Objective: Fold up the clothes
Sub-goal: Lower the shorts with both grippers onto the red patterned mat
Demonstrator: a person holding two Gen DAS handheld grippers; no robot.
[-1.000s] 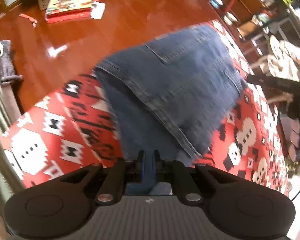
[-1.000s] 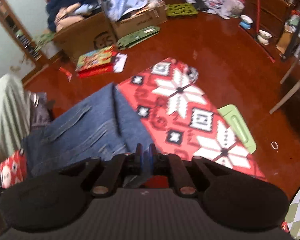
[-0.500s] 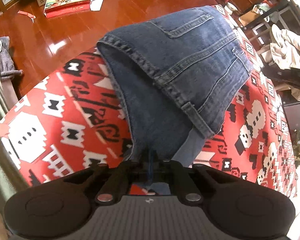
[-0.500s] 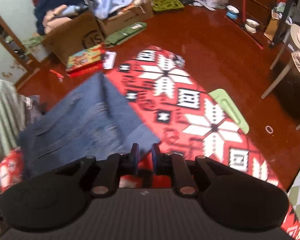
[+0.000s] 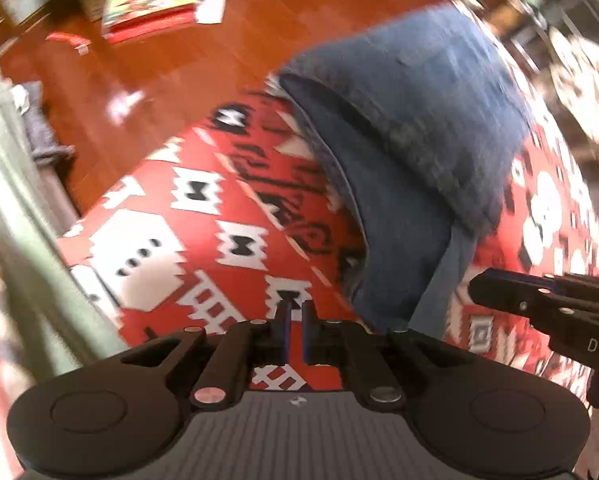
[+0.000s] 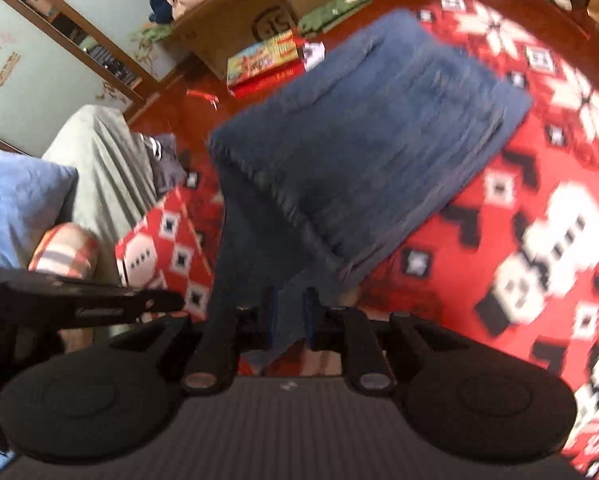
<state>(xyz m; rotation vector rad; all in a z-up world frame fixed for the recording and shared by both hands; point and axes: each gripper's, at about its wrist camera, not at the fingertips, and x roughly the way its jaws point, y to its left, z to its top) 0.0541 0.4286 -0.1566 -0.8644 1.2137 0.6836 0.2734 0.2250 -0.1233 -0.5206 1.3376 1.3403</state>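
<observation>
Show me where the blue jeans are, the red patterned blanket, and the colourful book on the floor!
blue jeans (image 6: 363, 136): right wrist view, on the top folded layer.
red patterned blanket (image 5: 219, 216): left wrist view, on a bare red stretch left of the jeans.
colourful book (image 6: 265, 56): right wrist view, on its cover.

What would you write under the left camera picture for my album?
Left gripper open over the red patterned blanket, folded blue jeans beside it, right gripper reaching in.

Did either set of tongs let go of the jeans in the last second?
Yes. The left tongs released the jeans and now show only the red patterned rug in their gap. The right tongs opened wider, denim still between them. The jeans remain folded on the rug.
</observation>
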